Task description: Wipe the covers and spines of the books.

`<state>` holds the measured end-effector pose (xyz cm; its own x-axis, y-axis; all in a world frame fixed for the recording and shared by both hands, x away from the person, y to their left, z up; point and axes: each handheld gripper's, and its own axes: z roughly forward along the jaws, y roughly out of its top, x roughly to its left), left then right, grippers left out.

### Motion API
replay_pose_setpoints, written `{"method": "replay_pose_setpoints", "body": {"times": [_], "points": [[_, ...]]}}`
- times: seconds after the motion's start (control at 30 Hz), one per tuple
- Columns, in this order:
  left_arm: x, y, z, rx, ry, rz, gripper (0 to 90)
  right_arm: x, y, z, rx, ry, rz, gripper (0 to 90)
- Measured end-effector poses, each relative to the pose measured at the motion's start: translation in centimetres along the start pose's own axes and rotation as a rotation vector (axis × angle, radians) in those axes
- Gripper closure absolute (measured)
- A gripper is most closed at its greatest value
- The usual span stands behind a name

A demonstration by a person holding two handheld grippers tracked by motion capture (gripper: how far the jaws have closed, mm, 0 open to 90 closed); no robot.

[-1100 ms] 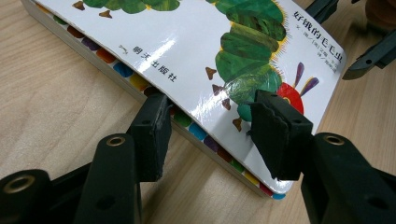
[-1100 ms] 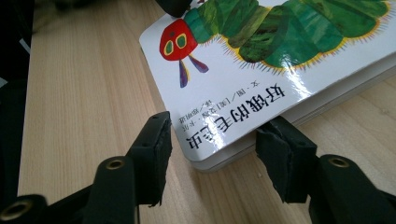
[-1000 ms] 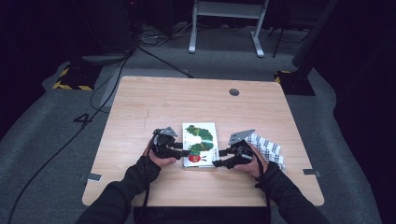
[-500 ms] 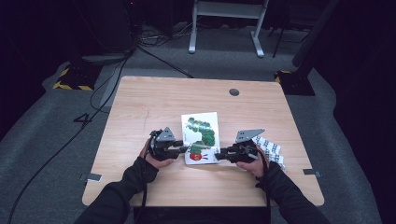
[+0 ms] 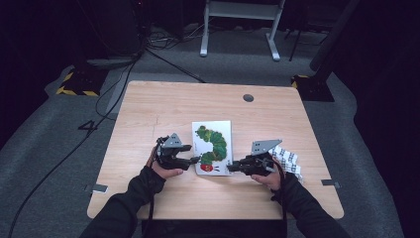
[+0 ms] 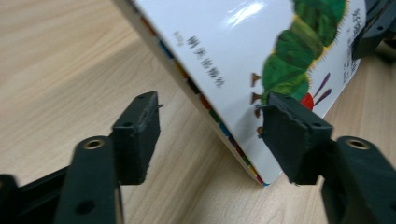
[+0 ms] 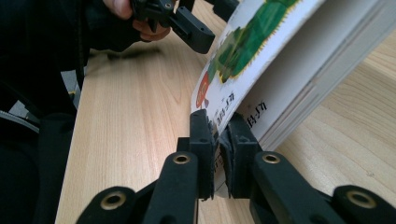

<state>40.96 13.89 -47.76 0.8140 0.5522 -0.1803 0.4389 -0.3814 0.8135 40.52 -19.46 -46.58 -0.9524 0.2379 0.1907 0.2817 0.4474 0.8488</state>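
One book point(image 5: 214, 144) cover corner, newly pinched.

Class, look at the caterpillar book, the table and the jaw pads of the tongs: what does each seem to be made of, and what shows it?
Book: probably glossy coated card; its cover shows a highlight and thick page edges.
Table: light wood or wood-look laminate, matt, with grain lines.
Pads: likely matt black rubber or plastic, with roughened edges.

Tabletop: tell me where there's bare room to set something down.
The table is bare across its far half, between the picture book and the cable hole, and along the far left edge. The near middle is crowded: left gripper, right gripper, and a patterned card.
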Motion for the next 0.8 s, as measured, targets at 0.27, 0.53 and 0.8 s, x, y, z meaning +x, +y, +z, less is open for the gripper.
{"method": "replay_pose_setpoints", "body": {"times": [0.27, 0.53, 0.8], "points": [[0.1, 0.4, 1.3, 0.01, -0.096, 0.042, 18.1, 0.6, 0.0, 0.0, 0.024, -0.003, -0.042, 87.5], [0.2, 2.3, 0.4, -0.092, -0.105, 0.082, 25.2, 0.4, -0.2, 0.0, 0.038, -0.005, -0.052, 87.3], [0.1, 4.0, -1.1, -0.173, -0.156, 0.116, 42.2, 0.3, -0.3, 0.0, 0.063, -0.028, -0.071, 87.2]]}}
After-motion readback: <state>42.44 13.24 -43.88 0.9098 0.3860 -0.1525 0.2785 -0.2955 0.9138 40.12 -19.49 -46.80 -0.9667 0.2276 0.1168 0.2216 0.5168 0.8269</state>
